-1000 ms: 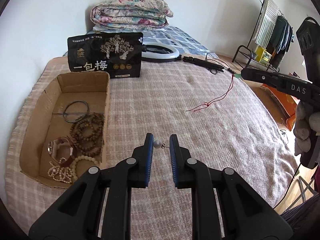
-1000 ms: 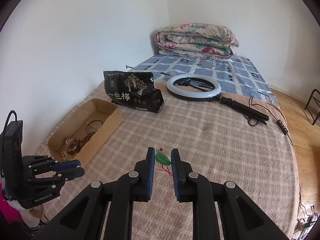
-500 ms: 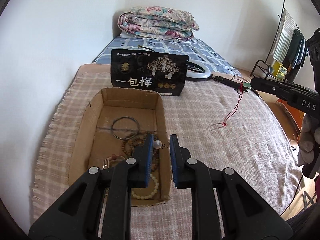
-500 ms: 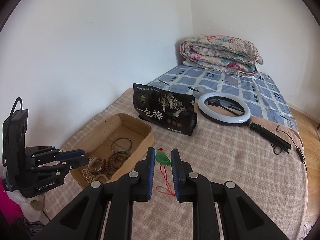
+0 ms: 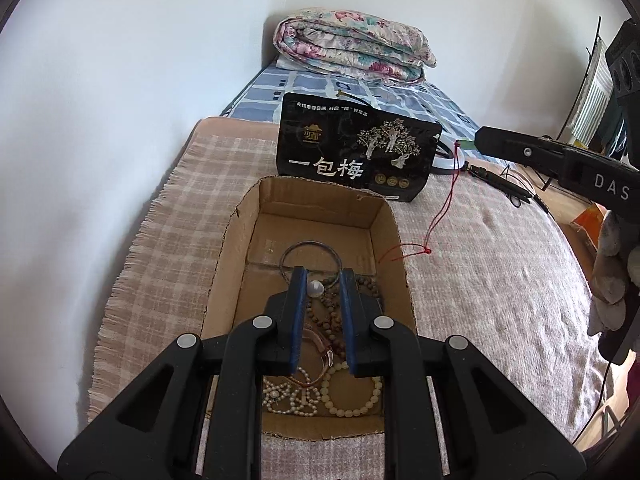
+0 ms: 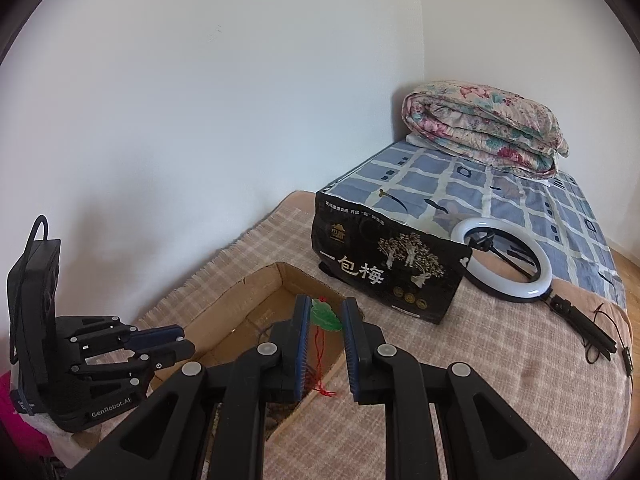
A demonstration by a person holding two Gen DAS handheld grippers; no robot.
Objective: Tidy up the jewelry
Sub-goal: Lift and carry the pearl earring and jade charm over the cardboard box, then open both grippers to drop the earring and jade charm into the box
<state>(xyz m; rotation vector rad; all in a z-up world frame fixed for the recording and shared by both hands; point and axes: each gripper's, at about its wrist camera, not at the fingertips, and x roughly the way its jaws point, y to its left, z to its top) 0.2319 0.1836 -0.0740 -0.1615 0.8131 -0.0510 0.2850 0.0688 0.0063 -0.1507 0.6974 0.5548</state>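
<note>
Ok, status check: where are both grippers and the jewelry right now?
Left gripper over cardboard box, jaws holding pearl earring. Right gripper holding green pendant, red cord trailing over box edge. Nothing blocking.

Pale pearl earring [image 5: 315, 289] and green pendant [image 6: 326, 316] hang above jewelry-filled cardboard box [image 5: 384, 216].
</note>
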